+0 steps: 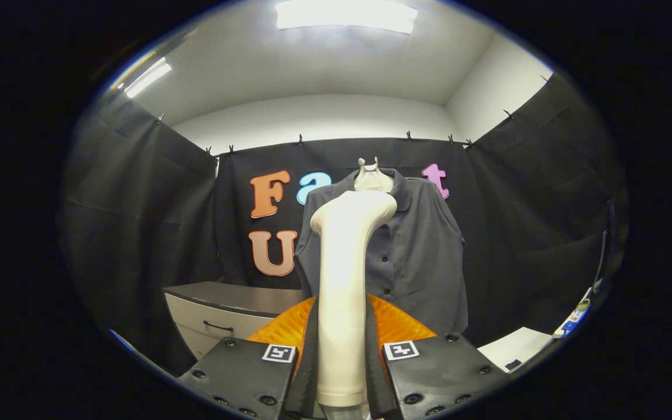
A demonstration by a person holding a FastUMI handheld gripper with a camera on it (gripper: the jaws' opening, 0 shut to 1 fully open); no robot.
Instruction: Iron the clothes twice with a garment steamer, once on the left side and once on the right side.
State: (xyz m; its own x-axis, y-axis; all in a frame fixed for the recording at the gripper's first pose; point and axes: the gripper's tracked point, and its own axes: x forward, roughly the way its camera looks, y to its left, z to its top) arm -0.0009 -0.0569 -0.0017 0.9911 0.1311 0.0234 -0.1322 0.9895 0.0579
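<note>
To the left of the tongs (pixel 342 356) and a little beyond them stands a low cabinet (pixel 219 318) with a dark top and a pale drawer front that carries a dark handle. Its near corner and the front edge of its top stop short of the left finger, and the dark cloth wall behind it hangs well back, so there is open room on that side above the cabinet top.

The tongs are clamped on the steamer (pixel 345 291): both fingers press against the lower part of its pale handle, one on each side. The handle rises straight up between the fingers, and its head bends to the right at the top.

Just beyond the steamer hangs the shirt (pixel 415 256), a dark grey buttoned shirt with a collar, on a pale hanger (pixel 373 175) against the cloth wall. The steamer head sits in front of the shirt's collar and the upper part of its left half; whether it touches the cloth cannot be told. The button line runs down just right of the handle. The shirt's right edge and lower hem hang free, with bare dark wall beside them.

Farther right and low, beyond the right finger, the corner of a white surface (pixel 517 347) shows, well apart from the shirt.
</note>
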